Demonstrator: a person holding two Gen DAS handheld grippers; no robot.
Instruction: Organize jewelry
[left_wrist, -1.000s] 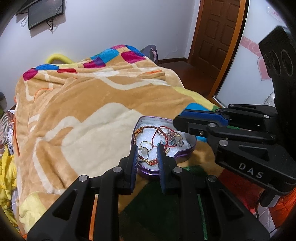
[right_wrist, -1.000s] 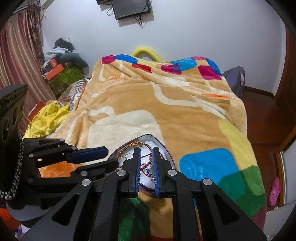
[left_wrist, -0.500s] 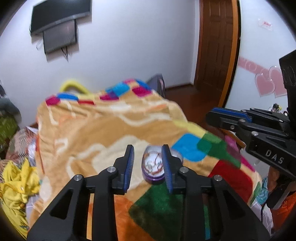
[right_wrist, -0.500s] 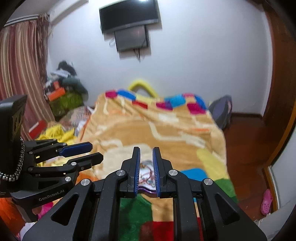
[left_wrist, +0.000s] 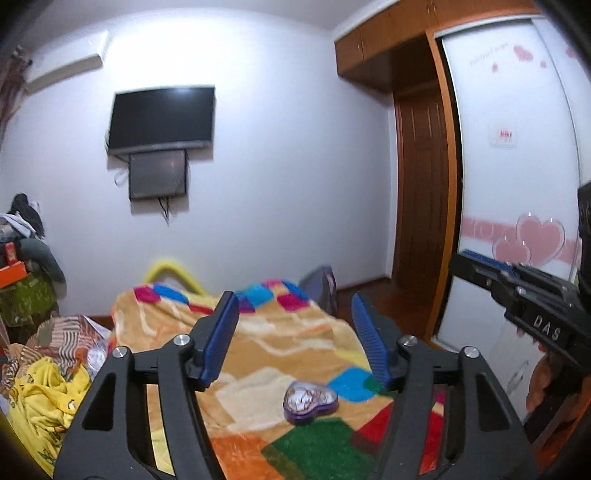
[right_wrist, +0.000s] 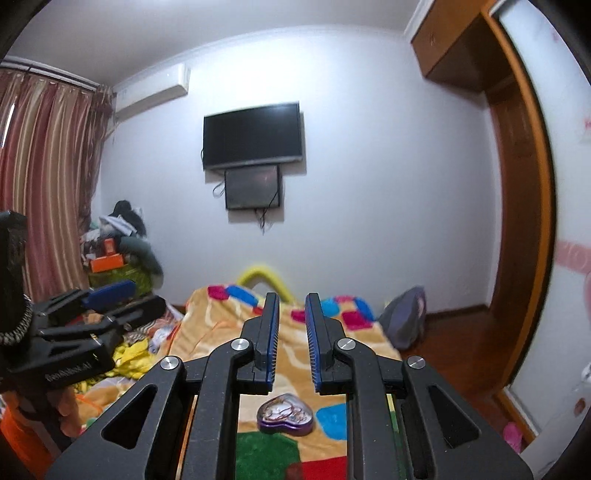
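A purple heart-shaped jewelry box (left_wrist: 311, 401) lies open on the colourful blanket (left_wrist: 258, 343), with red cord bracelets and rings inside. It also shows in the right wrist view (right_wrist: 285, 413). My left gripper (left_wrist: 293, 328) is open wide and empty, held well above and back from the box. My right gripper (right_wrist: 291, 325) is partly open and empty, also raised far from the box. Each gripper shows in the other's view: the right gripper (left_wrist: 517, 284) at the right edge, the left gripper (right_wrist: 99, 295) at the left edge.
The bed fills the lower middle. A yellow cloth pile (left_wrist: 40, 391) and clutter lie to its left. A wall TV (right_wrist: 253, 134) hangs ahead. A grey bag (right_wrist: 404, 317) sits by the bed's far right corner, beside a wooden door frame (right_wrist: 532, 221) and wardrobe.
Both grippers have risen and pulled back from the jewelry box, tilting up toward the wall. The left gripper has opened wide; the right has opened a little.
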